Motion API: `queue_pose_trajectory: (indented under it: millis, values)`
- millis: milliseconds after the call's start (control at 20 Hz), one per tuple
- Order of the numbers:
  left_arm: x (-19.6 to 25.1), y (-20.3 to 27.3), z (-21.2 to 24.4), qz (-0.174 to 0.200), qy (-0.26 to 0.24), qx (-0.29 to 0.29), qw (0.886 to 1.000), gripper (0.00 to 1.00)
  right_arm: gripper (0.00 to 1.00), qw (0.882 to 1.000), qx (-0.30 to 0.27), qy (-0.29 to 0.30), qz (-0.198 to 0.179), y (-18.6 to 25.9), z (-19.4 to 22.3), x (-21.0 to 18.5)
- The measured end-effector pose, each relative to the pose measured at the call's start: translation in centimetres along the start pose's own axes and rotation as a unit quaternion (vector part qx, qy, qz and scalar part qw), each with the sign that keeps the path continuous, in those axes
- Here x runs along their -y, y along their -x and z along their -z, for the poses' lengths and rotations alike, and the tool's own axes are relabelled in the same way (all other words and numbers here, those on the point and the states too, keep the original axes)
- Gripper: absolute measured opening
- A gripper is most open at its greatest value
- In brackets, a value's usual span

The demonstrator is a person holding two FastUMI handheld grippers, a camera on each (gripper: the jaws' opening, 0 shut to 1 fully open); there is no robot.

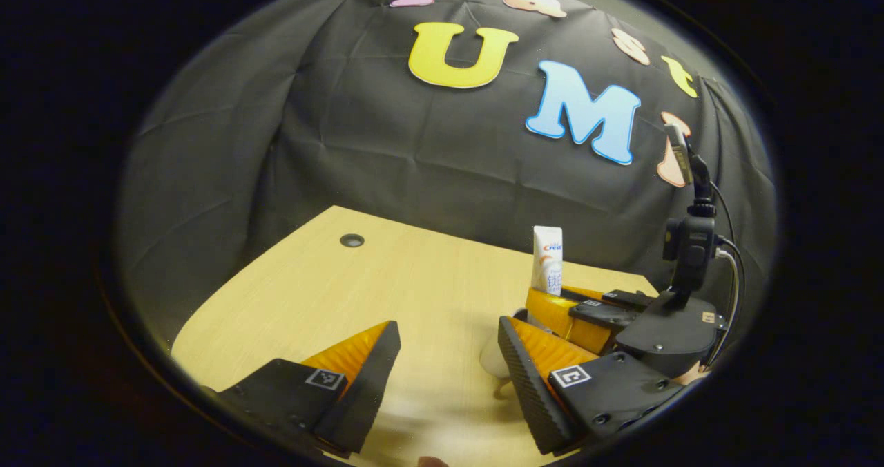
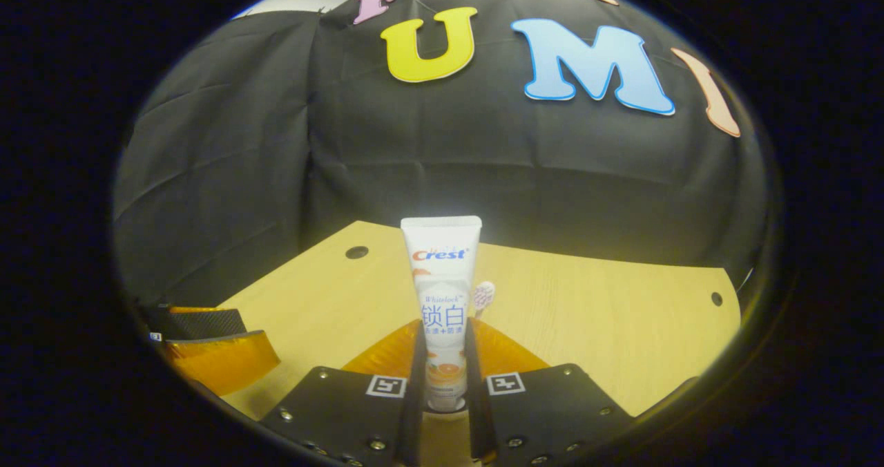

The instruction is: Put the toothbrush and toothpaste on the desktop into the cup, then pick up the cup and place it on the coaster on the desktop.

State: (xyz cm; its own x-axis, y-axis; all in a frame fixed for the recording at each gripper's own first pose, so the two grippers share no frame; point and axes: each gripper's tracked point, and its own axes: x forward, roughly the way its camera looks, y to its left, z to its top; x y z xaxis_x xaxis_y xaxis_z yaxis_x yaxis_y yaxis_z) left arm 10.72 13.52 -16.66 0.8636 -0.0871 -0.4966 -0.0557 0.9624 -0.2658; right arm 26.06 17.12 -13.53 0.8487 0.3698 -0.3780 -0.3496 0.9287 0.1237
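- The left gripper (image 1: 449, 356) hangs low over the desk with its jaws spread wide and nothing between them.
- The right gripper (image 2: 442, 377) has both fingers pressed against the toothpaste (image 2: 442, 294), gripping its lower part so that it stands upright.
- In the left gripper view the right gripper (image 1: 580, 308) sits just beside the left one, on its right and slightly farther.

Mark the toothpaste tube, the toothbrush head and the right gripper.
toothpaste tube (image 2: 443, 284): right gripper view, middle of the upright tube's printed face.
toothbrush head (image 2: 483, 296): right gripper view, bristled head peeking out beside the tube.
right gripper (image 2: 443, 356): right gripper view, between its fingertips, clamped on the tube.
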Motion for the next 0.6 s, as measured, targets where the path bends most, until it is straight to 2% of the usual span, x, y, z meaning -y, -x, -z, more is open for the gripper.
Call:
queue_pose_trajectory:
  millis: [200,300,450,600]
  values:
    - [0.3,0.1,0.4,0.005,0.007,-0.005,1.0,0.93,0.32,1.0,-0.007,-0.005,0.005,0.6,0.2,0.3]
    - [0.4,0.0,0.4,0.005,0.008,-0.007,1.0,0.93,0.41,1.0,-0.01,-0.006,0.004,1.1,0.2,0.4]
    - [0.6,0.3,0.4,0.006,0.006,-0.008,1.0,0.93,0.61,1.0,-0.007,-0.005,0.008,2.1,-0.4,0.5]
    - [1.1,0.5,0.5,0.01,0.001,-0.011,1.0,0.93,0.74,1.0,0.006,-0.009,0.011,3.7,-1.2,0.9]
